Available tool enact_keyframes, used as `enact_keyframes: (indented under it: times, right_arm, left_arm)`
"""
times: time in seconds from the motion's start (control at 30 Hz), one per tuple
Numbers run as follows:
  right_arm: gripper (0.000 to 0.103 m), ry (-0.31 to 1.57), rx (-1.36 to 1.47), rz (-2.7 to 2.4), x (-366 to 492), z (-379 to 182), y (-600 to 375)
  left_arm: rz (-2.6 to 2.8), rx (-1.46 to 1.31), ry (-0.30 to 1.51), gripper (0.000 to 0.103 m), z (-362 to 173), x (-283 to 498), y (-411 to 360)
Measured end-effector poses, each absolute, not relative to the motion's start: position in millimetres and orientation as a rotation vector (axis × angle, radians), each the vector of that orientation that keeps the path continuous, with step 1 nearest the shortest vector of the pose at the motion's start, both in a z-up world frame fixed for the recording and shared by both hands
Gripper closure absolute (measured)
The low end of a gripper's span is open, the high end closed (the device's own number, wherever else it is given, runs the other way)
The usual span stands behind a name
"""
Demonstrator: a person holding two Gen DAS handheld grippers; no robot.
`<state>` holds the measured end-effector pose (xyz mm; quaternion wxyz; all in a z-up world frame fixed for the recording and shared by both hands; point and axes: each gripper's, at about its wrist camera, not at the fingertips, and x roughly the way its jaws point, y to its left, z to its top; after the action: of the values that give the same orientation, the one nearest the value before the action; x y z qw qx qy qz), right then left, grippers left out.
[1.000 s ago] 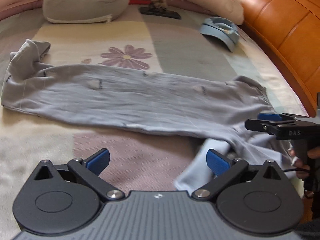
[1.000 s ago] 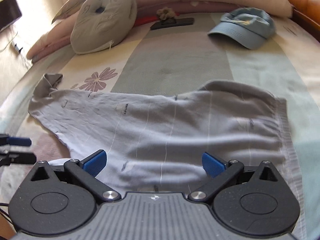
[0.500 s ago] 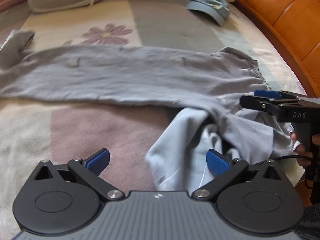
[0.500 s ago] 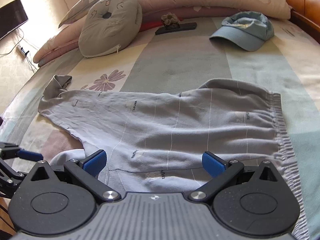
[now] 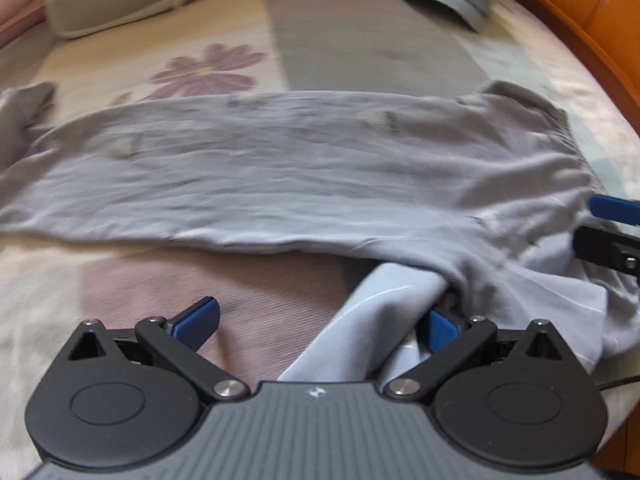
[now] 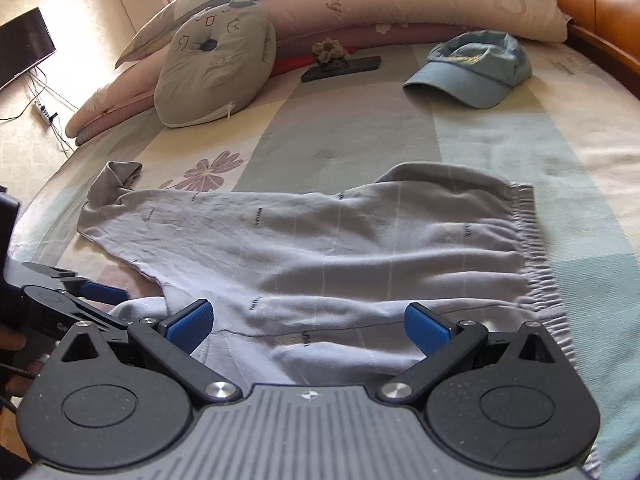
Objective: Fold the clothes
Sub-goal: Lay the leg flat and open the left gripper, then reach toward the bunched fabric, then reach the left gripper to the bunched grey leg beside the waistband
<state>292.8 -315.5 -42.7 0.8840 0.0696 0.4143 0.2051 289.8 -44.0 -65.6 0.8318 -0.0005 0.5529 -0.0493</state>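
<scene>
Grey trousers point(image 5: 300, 176) lie spread sideways across the bed, the elastic waistband point(image 6: 532, 248) to the right. The nearer leg point(image 5: 380, 320) is turned under and bunched, showing its paler inside. My left gripper point(image 5: 320, 322) is open, low over the bed, with that bunched leg lying between its fingers against the right pad. My right gripper point(image 6: 308, 320) is open over the seat of the trousers point(image 6: 340, 248), cloth beneath it but nothing pinched. Each gripper shows in the other's view: the right gripper point(image 5: 612, 232) at the far right, the left gripper point(image 6: 80, 300) at the far left.
A blue cap point(image 6: 472, 68) lies far right on the bed, with a grey cushion point(image 6: 216, 68) and a dark flat object point(image 6: 340, 68) behind the trousers. Long pillows line the back. An orange wooden headboard point(image 5: 580, 8) runs along the right. A dark screen point(image 6: 24, 44) stands at left.
My left gripper has pushed forward to the bunched leg, which now sits between its fingers. My right gripper has drawn back and tilted up a little, showing more of the bed.
</scene>
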Motion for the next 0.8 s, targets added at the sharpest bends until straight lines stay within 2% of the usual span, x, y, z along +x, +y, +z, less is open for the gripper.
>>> enact_keyframes:
  times: [0.43,0.67,0.8]
  right_arm:
    - [0.000,0.860,0.124,0.456,295.6,-41.0,-311.3]
    - [0.000,0.856,0.108,0.478,298.2,-37.4,-303.6]
    - [0.000,0.860,0.099,0.478,297.9,-37.3,-301.3]
  left_arm:
    - [0.205,-0.073,1.236,0.000,-53.3,235.5,32.5]
    - [-0.007,-0.035,1.162,0.001,-27.1,248.5,1.4]
    - [-0.193,0.125,1.155,0.001,-37.6,260.5,-41.1]
